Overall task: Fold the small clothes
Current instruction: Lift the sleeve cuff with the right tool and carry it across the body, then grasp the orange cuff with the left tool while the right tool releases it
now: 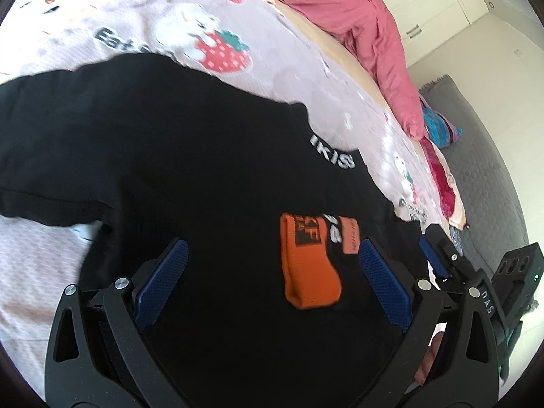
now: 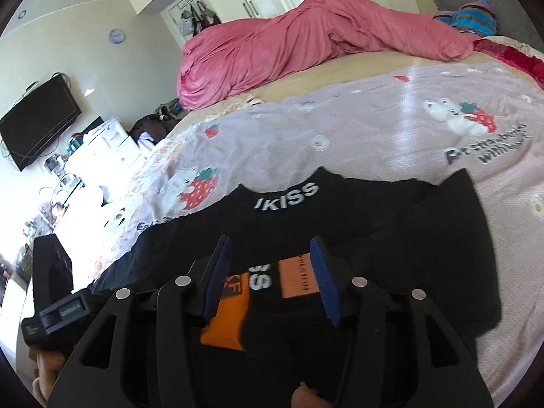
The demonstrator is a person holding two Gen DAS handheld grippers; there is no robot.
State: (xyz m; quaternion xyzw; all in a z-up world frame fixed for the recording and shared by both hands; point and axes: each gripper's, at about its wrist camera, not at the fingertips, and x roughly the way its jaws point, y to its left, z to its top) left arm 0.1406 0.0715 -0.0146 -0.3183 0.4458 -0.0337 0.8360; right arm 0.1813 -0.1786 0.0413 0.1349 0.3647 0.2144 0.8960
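Black shirt lies spread on the bed's patterned sheet, near its front edge, collar towards the pink duvet. Best now, I'd say: take the hem low with both tools and carry it evenly to the collar. Left gripper is spread wide, the orange patch between its fingers, untouched. Right gripper stands apart too, hovering over that patch, pinching nothing.
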